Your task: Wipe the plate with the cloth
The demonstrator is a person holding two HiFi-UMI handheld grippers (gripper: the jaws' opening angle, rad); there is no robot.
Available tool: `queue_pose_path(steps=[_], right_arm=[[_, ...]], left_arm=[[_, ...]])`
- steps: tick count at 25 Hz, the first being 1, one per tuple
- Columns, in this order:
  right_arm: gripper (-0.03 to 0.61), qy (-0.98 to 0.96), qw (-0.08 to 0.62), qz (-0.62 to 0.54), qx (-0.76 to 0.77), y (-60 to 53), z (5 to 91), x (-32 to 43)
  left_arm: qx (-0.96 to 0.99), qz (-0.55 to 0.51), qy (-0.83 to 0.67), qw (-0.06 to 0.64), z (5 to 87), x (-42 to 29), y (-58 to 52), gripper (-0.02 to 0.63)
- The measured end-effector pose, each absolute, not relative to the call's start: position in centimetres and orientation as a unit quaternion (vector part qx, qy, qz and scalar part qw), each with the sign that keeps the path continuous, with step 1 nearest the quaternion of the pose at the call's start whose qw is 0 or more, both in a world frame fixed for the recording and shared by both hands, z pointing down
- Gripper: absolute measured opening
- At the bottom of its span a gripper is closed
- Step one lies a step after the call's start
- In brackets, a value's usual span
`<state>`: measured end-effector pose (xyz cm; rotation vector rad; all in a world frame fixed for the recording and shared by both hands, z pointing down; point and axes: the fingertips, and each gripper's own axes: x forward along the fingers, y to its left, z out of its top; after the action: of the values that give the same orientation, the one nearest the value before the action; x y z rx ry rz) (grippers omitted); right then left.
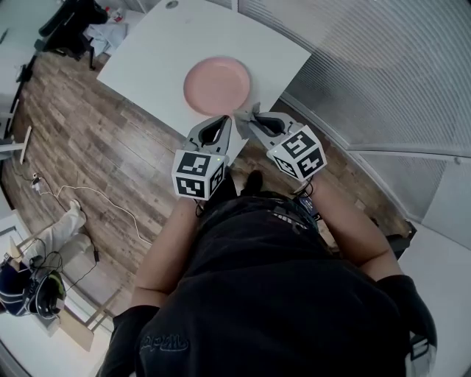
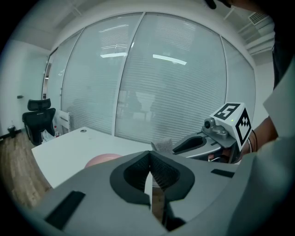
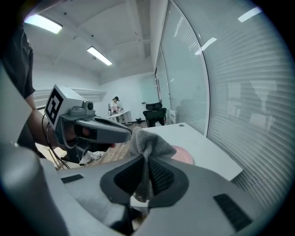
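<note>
A pink plate (image 1: 217,85) lies near the front corner of a white table (image 1: 147,51). Both grippers hover side by side just off that corner, below the plate in the head view. My right gripper (image 1: 241,116) is shut on a bunched grey knit cloth (image 3: 146,146), whose tuft sticks up from between the jaws (image 1: 255,110). My left gripper (image 1: 223,121) is shut with nothing between its jaws. In the left gripper view the plate (image 2: 102,160) peeks over my jaws and the right gripper (image 2: 216,136) with the cloth (image 2: 162,146) is at the right.
A glass wall with blinds (image 1: 383,66) runs along the table's right side. Wooden floor (image 1: 88,132) with cables (image 1: 73,195) lies to the left. A black office chair (image 1: 73,22) stands past the table's far end. A person (image 3: 115,103) stands far off.
</note>
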<state>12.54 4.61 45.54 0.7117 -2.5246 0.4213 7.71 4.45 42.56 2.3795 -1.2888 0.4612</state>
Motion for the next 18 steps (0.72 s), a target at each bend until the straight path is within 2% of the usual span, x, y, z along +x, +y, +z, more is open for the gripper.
queue_pose_path(steps=[9, 18], right_arm=[[0.040, -0.923, 0.228, 0.154, 0.268, 7.1, 44.8, 11.1], [0.040, -0.917, 0.196, 0.156, 0.312, 9.3, 42.0, 7.5]], left_arm=[[0.857, 0.140, -0.450, 0.210, 41.5, 6.4, 7.3, 0.015], [0.870, 0.129, -0.429, 0.207, 39.3, 2.0, 9.7, 0.015]])
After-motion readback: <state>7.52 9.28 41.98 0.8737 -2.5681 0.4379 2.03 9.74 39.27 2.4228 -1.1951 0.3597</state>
